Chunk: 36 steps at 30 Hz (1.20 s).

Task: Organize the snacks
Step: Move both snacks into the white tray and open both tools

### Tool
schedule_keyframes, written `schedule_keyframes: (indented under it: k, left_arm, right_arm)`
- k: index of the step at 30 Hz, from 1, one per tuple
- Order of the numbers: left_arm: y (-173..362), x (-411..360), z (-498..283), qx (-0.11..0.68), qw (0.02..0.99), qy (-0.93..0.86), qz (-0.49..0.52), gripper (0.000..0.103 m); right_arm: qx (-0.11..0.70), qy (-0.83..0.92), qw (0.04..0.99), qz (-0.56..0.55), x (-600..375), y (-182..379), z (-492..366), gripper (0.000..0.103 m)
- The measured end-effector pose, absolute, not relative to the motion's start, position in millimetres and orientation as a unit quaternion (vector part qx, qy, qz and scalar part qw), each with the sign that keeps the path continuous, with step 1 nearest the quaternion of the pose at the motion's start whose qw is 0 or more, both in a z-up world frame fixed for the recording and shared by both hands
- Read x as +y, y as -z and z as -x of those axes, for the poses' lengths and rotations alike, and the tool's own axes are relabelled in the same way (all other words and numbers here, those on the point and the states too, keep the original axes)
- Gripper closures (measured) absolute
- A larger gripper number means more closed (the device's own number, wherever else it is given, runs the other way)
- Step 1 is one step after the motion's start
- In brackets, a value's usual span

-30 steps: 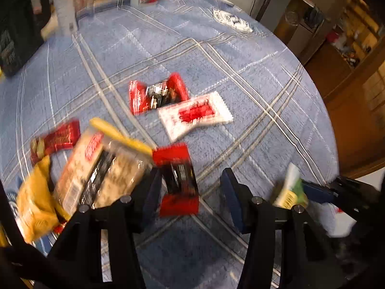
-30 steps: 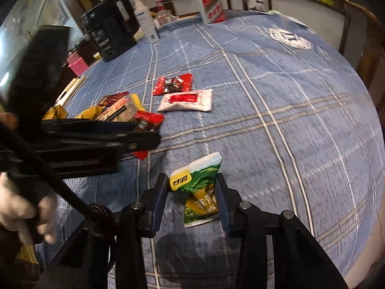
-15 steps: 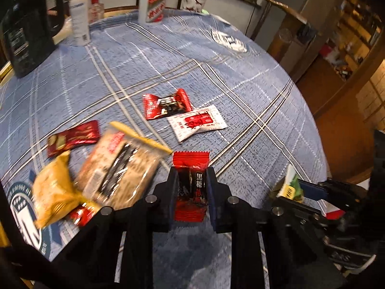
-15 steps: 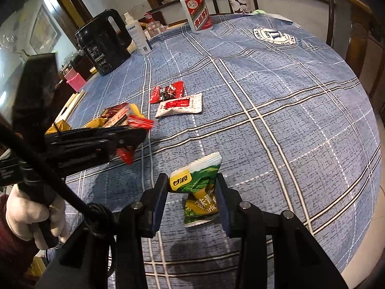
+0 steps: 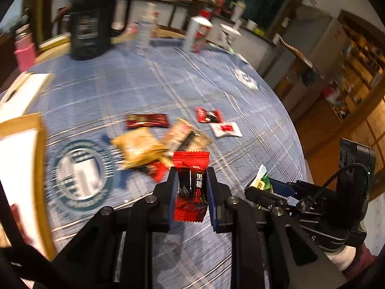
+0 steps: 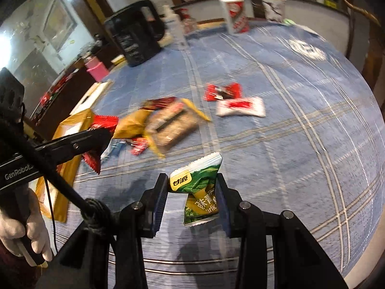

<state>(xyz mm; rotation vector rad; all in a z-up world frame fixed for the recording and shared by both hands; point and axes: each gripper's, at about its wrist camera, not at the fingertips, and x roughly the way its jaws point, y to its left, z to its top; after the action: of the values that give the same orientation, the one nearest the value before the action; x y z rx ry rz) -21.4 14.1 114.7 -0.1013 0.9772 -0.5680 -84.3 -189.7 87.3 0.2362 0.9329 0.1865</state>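
My left gripper (image 5: 191, 187) is shut on a red and black candy packet (image 5: 191, 185), held above the blue plaid tablecloth (image 5: 144, 82); it also shows at the left of the right wrist view (image 6: 96, 144). My right gripper (image 6: 191, 200) is shut on a green pea snack packet (image 6: 198, 185), also lifted; that packet shows at the right of the left wrist view (image 5: 261, 180). A pile of snacks lies mid-table: a yellow bag (image 5: 137, 147), a clear nut bar pack (image 5: 182, 134), a dark red bar (image 5: 146, 121), a red candy (image 5: 208, 115) and a white sachet (image 5: 226, 130).
A yellow-rimmed cardboard box (image 5: 21, 168) stands at the table's left edge, also in the right wrist view (image 6: 69, 130). A black kettle (image 5: 92, 21), a clear bottle (image 5: 146, 27), a white and red bottle (image 5: 197, 35) and a pink cup (image 5: 24, 53) stand at the far side.
My left gripper closed on the red candy packet, lifted it off the cloth and swung left toward the box. My right gripper kept hold of the green packet and followed left.
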Motion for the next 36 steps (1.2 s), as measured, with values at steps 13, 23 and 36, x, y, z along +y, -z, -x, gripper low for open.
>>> schedule_keyframes:
  k: [13, 23, 36]
  left_arm:
    - [-118, 182, 47, 0.449, 0.873, 0.156, 0.106, 0.079]
    - [-85, 287, 55, 0.475, 0.866, 0.073, 0.135, 0.079]
    - [-42, 317, 41, 0.524, 0.838, 0.075, 0.131, 0.079]
  right_arm:
    - [0.433, -0.173, 0.882, -0.061, -61, -115, 74, 0.065]
    - [0.444, -0.241, 0.862, -0.045, 36, -107, 67, 0.065]
    - [0.494, -0.284, 0.822, 0.004, 133, -67, 59, 0.065]
